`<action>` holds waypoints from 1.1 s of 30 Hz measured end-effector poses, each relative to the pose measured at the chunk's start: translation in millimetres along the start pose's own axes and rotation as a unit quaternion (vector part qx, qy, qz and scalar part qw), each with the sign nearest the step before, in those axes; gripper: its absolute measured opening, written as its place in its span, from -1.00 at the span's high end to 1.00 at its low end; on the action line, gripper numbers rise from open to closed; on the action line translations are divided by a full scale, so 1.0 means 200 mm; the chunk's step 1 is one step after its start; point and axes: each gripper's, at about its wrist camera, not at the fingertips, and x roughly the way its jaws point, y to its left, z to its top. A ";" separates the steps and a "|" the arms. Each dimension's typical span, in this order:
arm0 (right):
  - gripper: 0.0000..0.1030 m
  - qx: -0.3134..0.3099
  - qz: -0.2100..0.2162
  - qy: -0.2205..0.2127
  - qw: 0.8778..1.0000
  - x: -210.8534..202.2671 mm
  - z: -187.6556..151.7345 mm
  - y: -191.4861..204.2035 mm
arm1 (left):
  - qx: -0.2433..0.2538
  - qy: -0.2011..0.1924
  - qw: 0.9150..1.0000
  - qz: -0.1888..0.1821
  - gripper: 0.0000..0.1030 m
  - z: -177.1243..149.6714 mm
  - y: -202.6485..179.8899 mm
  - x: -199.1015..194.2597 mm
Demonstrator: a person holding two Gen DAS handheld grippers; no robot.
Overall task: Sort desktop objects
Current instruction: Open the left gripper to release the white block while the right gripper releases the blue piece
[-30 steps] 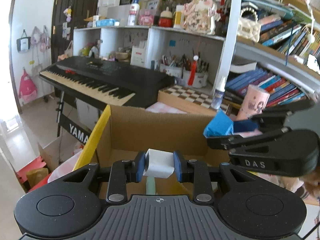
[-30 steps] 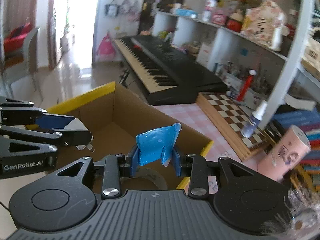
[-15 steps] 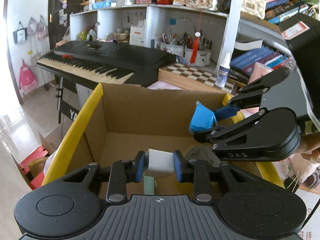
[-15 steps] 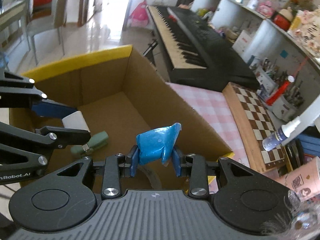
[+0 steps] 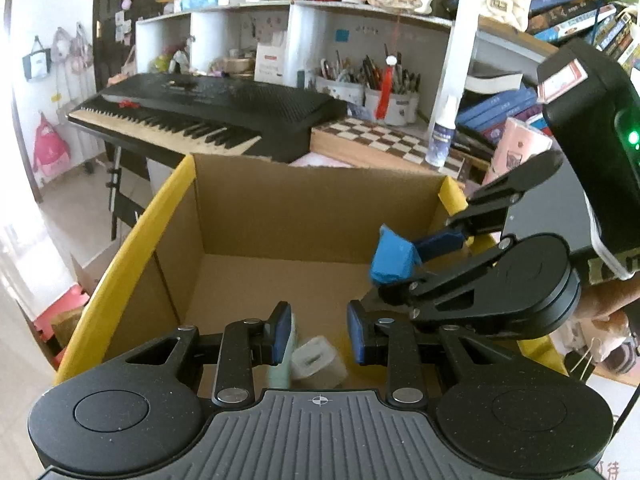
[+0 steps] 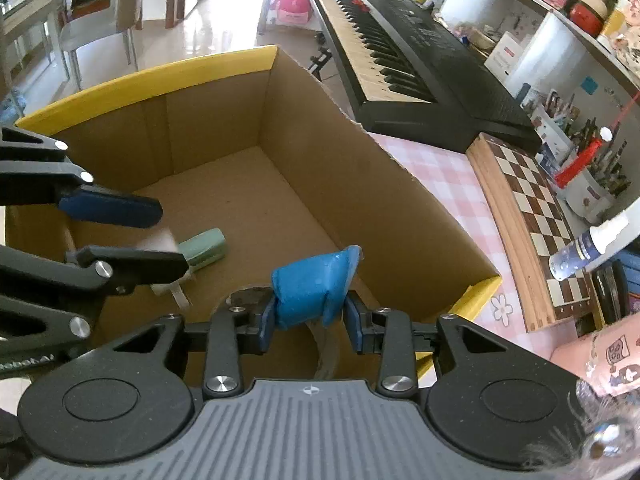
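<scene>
Both tongs are hanging over an open brown cardboard box with yellow-taped rims [image 5: 320, 208], which is sitting at the left edge of the pink-checked worktop [image 6: 440, 176].

Left tongs [image 5: 318, 332]: the jaws are standing apart and released, with bare box floor showing between the blue pads. A small white plastic block with a slot in one face [image 5: 318, 360] is showing just below and beyond the pads, tilted. As far as I can see, no pad is pressing on it. From the other side it is only a white blur off the fingertips. It is lying next to a pale green oblong piece [image 6: 204, 246] on the box floor, near the left wall; I cannot tell whether the two are touching.

Right tongs [image 6: 310, 316]: these are clenched on a crumpled bright blue lump of soft plastic [image 6: 312, 288], which is bulging up above the pads. The lump is being held inside the box opening, on its right side, clear of the floor. A translucent ring, half hidden, is lying on the floor under these tongs.

Beyond the far wall of the box, a black electronic keyboard with white keys [image 5: 224, 104] is standing on its frame. To the right on the worktop, a wooden chessboard [image 6: 532, 216] is lying flat, and a small clear spray bottle with a white cap [image 6: 580, 248] is standing at its near end.
</scene>
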 end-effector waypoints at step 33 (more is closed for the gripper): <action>0.10 0.219 -0.110 -0.175 0.954 -0.70 -0.23 0.20 | -0.022 -0.110 0.994 0.015 -0.43 -0.04 0.18 -0.45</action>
